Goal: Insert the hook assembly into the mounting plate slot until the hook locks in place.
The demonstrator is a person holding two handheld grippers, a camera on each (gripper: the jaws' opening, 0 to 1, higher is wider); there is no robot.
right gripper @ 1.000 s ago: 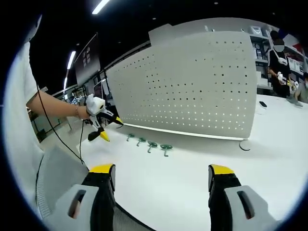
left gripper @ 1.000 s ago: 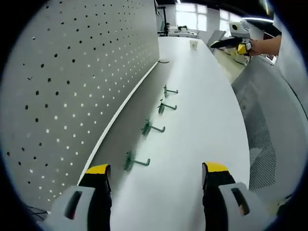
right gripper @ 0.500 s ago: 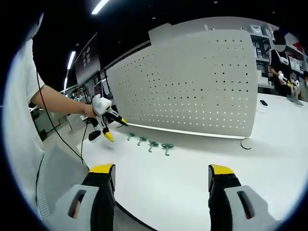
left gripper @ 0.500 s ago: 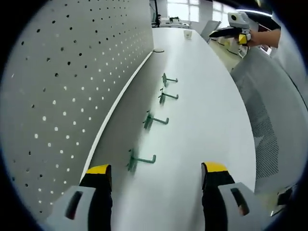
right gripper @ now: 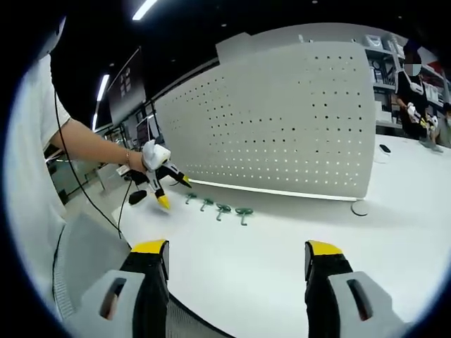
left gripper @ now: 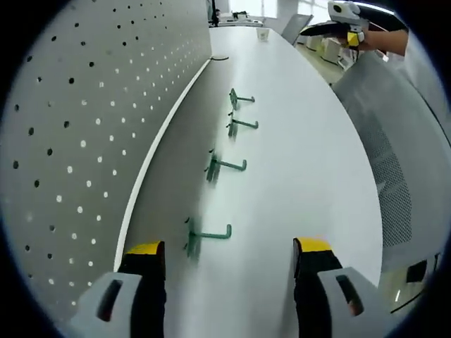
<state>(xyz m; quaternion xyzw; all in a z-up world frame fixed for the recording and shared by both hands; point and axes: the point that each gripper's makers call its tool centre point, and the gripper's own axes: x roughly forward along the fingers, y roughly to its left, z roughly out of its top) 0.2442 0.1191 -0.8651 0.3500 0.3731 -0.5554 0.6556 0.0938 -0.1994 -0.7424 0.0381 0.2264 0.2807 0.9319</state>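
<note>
Closing in on the pegboard (left gripper: 63, 141) and the row of four green hooks (left gripper: 220, 165) lying on the white surface (left gripper: 303, 162); nearest hook (left gripper: 204, 234) lying ahead of the left gripper (left gripper: 229, 248), fingers spread, empty. Right gripper (right gripper: 236, 248) likewise gaping, hanging well back. Probably light, stiff, slick: pinching the straight shank.

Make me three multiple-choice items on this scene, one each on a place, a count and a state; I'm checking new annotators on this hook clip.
1. Where do the green hooks lie?
A. on the white table, along the foot of the pegboard
B. hung on the pegboard
C. on the floor

2. How many green hooks are there?
A. two
B. four
C. six

3. How is the left gripper?
A. shut on a hook
B. open, holding nothing
C. shut, empty

Key: 1 A, the hooks rest in a row on the tabletop; 2 B, four show in both views; 3 B, its jaws stand apart, the nearest hook lying ahead of them.
</note>
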